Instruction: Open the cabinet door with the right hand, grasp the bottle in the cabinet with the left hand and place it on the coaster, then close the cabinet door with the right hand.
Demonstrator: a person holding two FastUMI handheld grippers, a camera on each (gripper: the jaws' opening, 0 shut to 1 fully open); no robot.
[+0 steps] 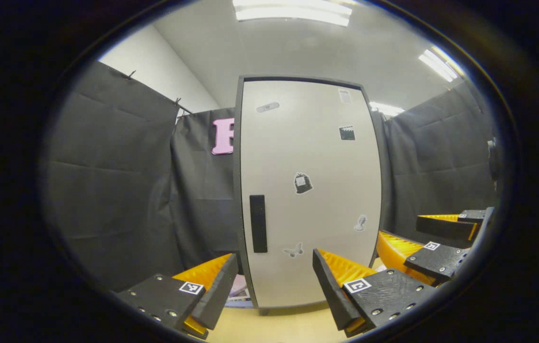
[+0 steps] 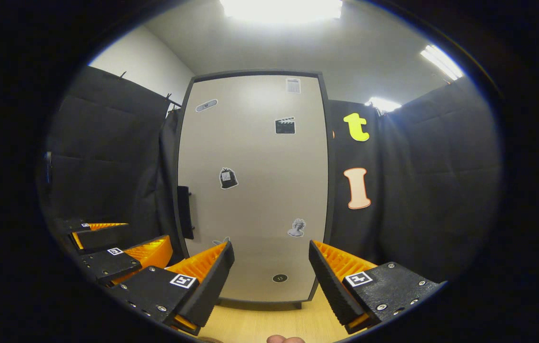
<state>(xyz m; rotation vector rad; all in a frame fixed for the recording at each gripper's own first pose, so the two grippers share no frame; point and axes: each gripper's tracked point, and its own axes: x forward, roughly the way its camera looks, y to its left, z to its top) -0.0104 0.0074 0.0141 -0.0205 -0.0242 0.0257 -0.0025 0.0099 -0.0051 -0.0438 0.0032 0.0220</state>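
A light wooden tabletop is seen along the bottom of the left gripper view, and again as a pale, grained strip in the right gripper view. A tall cabinet is stood upright on it, raised slightly on short dark feet; its door is shut. The same cabinet is met face-on in the right gripper view. Just beside the cabinet's lower left corner, something flat and pale with printed colours is laid on the wood; what it is cannot be told.
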